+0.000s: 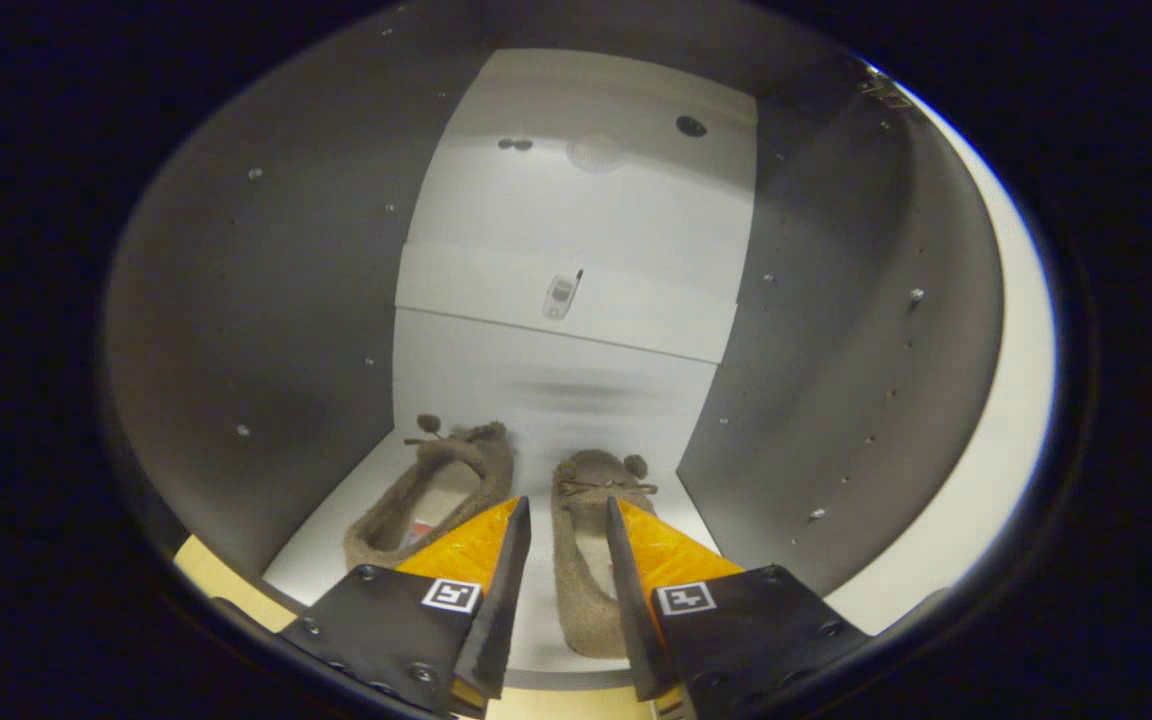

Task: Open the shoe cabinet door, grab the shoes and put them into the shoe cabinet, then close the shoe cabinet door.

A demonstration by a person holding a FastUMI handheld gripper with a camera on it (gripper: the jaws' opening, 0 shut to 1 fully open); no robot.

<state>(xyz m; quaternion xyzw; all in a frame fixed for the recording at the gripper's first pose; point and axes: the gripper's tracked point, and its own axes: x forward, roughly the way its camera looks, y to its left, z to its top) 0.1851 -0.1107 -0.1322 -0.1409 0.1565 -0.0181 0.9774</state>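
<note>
While your gripper [568,512] hangs at the mouth of the shoe cabinet [266,300], its two fingers stand apart with a clear gap between them and clamp nothing. Just ahead of you, on the cabinet's pale bottom shelf [316,560], lie two fuzzy tan shoes side by side, toes pointing toward the back. The right shoe [581,590] shows through the gap between your fingers, its heel nearest you and its toe, with small round ears and a thin lace, reaching past the fingertips; whether the fingers touch it, you cannot tell from this view. The left shoe [446,480] sits just beside it, partly hidden behind your left finger and angled a little, its toe close to the back panel. Beyond the shoes, the white back panel [576,210] rises between the two grey side walls, which are dotted with small shelf-pin holes. Halfway up that panel, a small metal fitting [561,297] sits on a horizontal strip, and higher still are a dark round hole [691,126] and a pair of small dark spots [514,144].
</note>
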